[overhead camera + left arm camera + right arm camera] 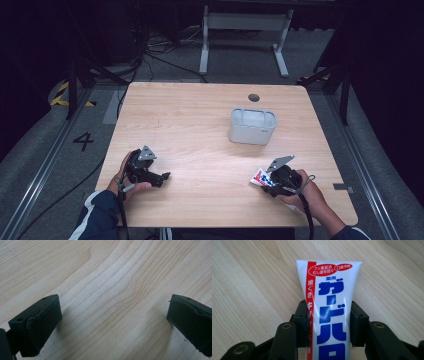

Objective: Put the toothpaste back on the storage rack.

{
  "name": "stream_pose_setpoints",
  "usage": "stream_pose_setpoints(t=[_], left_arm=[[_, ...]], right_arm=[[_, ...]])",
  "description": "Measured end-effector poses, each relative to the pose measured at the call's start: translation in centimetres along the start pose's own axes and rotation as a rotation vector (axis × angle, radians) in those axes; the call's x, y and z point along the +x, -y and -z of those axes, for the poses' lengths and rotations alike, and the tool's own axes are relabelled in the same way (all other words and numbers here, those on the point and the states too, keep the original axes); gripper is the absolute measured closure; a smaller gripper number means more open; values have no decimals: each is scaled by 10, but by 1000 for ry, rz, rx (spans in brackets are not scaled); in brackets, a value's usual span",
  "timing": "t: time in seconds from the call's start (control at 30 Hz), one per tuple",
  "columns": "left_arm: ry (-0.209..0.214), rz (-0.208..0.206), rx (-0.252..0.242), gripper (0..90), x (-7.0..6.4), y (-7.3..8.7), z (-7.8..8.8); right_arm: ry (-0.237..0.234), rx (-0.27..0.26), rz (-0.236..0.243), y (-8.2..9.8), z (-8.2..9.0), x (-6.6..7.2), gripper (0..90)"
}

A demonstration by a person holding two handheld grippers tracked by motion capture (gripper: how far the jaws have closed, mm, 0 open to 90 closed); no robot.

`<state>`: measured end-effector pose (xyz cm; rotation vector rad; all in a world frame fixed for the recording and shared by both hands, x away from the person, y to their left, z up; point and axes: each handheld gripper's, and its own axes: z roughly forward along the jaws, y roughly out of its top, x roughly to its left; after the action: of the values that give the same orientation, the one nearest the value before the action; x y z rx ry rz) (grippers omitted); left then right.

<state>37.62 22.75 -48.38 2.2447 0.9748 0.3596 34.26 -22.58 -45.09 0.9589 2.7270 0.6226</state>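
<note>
We see the right hand-held gripper (267, 181) low at the near right of the worktop (200, 125), its jaws clamped on a white toothpaste tube (261, 178) with blue and red lettering. In the right gripper view the two pads press the sides of the toothpaste tube (332, 305), which lies flat on the wood with its crimped end pointing away from the right hand-held gripper (329, 322). The tube sits close to the near edge and some way in from the right edge of the worktop.

The left hand-held gripper (162, 177) rests at the near left, its jaws spread wide with bare wood between them, as the left gripper view shows around the left hand-held gripper (113, 322). It holds nothing.

A white container (252, 126) with rounded corners stands right of centre, well apart from both hands. A broad stretch of bare wood lies between the two grippers and the container, and more to the far left. A small dark round hole (254, 97) sits near the far edge.

The tube's cap end is cut off at the bottom of the right gripper view and covered by the gripper from above. We cannot see into the container well enough to tell what it holds.
</note>
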Motion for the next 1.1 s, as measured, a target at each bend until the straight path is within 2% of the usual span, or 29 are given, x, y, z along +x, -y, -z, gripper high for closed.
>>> stream_pose_setpoints(t=[0.57, 1.1], left_arm=[[0, 0, 0, 2, 0, 0, 0], [0, -1, 1, 1, 0, 0, 0]], right_arm=[[-23, -23, 13, 3, 6, -2, 641], [-36, -81, 7, 5, 18, -4, 649]])
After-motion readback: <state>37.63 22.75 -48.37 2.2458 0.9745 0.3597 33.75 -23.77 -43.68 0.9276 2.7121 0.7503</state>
